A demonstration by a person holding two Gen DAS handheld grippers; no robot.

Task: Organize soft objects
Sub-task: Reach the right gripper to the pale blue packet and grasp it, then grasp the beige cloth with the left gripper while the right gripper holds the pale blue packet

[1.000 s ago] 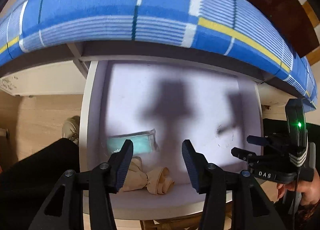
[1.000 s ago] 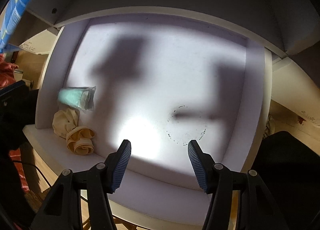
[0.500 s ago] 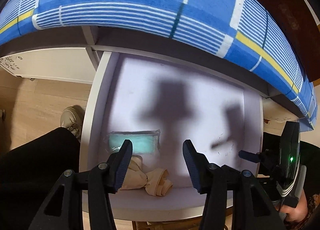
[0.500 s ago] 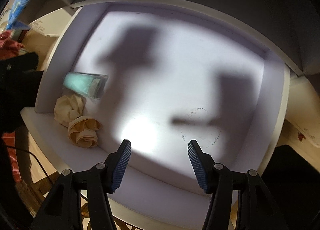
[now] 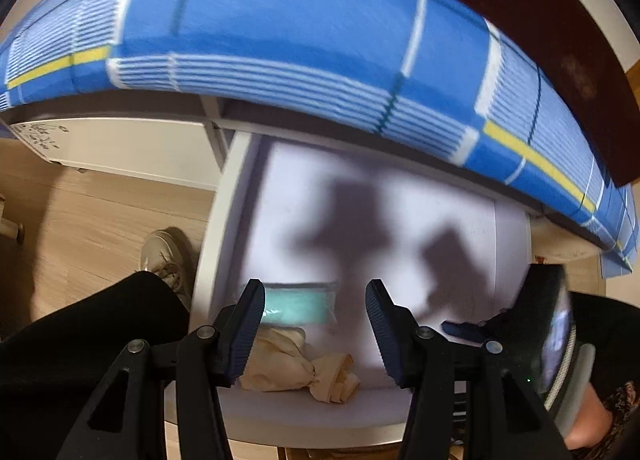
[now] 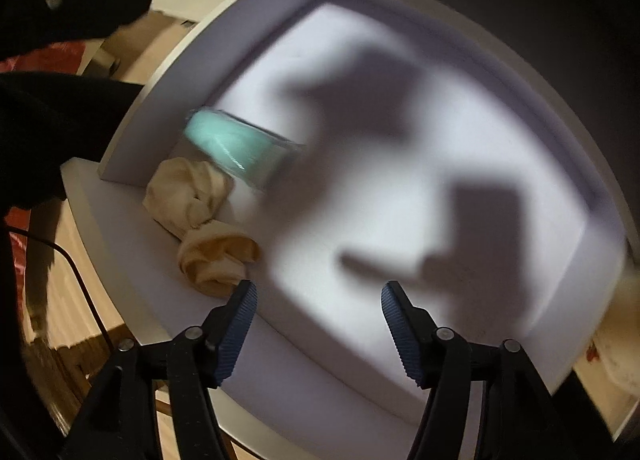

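Note:
A white drawer stands pulled out from under the bed. In its near left corner lie a cream cloth bundle and, just behind it, a teal packet in clear wrap. My left gripper hovers open above the bundle and the packet, with nothing between its fingers. My right gripper hangs over the drawer's front part, just right of the bundle. Its jaws are opening and hold nothing. The right gripper's body shows at the right edge of the left wrist view.
A blue checked blanket overhangs the drawer's back. To the left, on the wooden floor, are a person's dark trouser leg and a shoe. Most of the drawer floor is bare, crossed by gripper shadows.
The right gripper has rolled and shifted toward the cloth bundle, which now sits nearer its left finger; its jaws stand wider. The left gripper has drifted slightly, still open.

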